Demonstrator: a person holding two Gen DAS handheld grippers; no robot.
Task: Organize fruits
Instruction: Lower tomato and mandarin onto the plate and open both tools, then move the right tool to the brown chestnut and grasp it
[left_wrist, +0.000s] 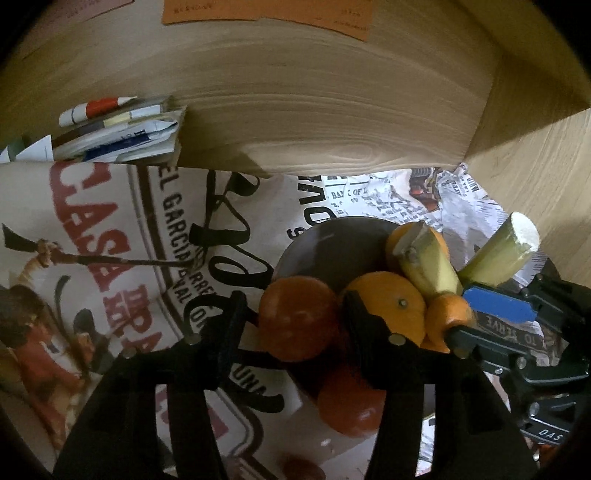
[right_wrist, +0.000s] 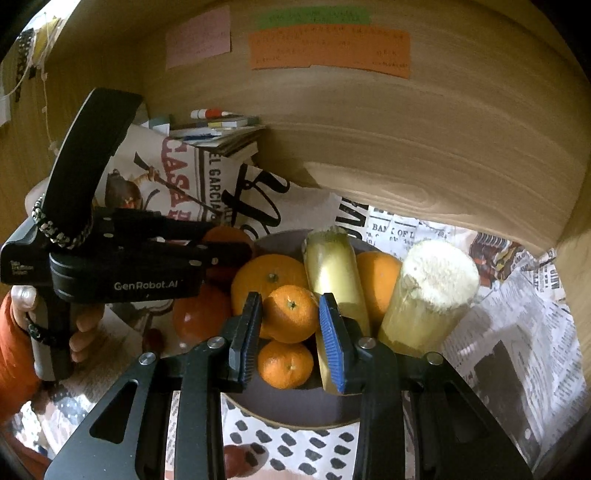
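A dark round bowl is set on printed paper sheets inside a wooden niche, and most of the fruit is gathered in it. Two large oranges are seen at the back of the bowl, with two small mandarins in front, one above the other. Two pale yellow-green stalk pieces, possibly sugarcane, are propped in the bowl with their cut ends raised.

The right gripper is held over the bowl with its jaws parted to either side of the upper mandarin; contact with the pads cannot be confirmed, so it is read as not clamped.

The left gripper is placed at the bowl's left edge, and its jaws are spread around a darker red-orange fruit, with a gap visible on at least one side. A second red-orange fruit is seen just below it.

A stack of books with a marker on top is kept at the back left, and coloured notes are stuck to the rear panel.
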